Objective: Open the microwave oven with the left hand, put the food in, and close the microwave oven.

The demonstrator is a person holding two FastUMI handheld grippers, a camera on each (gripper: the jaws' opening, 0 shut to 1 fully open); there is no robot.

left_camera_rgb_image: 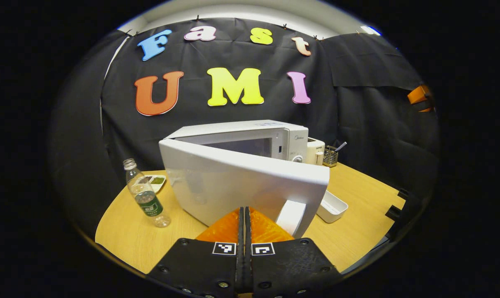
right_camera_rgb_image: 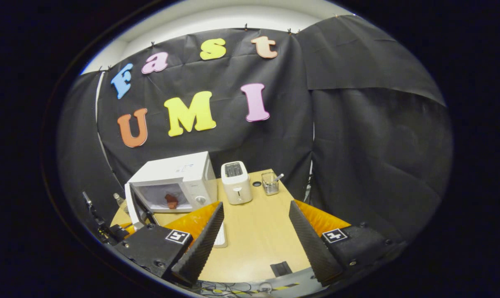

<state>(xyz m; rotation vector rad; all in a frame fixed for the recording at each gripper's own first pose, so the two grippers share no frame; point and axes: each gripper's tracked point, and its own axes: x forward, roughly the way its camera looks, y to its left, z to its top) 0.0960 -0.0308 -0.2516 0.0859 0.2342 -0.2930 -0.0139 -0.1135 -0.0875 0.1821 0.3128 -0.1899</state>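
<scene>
The white microwave (left_camera_rgb_image: 291, 138) stands on the wooden table (left_camera_rgb_image: 357, 194) with its door (left_camera_rgb_image: 233, 186) swung partly open toward me. My left gripper (left_camera_rgb_image: 245, 212) is shut with nothing between its fingers, its tips close against the door's outer face, just left of the door handle (left_camera_rgb_image: 291, 216). In the right gripper view the microwave (right_camera_rgb_image: 179, 171) shows its open door (right_camera_rgb_image: 133, 203) and a reddish-brown piece of food (right_camera_rgb_image: 171, 201) inside the cavity. My right gripper (right_camera_rgb_image: 256, 205) hangs open and empty above the table, right of the microwave.
A white toaster (right_camera_rgb_image: 236, 182) and a mesh utensil holder (right_camera_rgb_image: 269, 183) stand right of the microwave. A water bottle (left_camera_rgb_image: 147, 194) and a small dish (left_camera_rgb_image: 153, 181) sit to its left. A white tray (left_camera_rgb_image: 332, 205) lies beside the door's free edge.
</scene>
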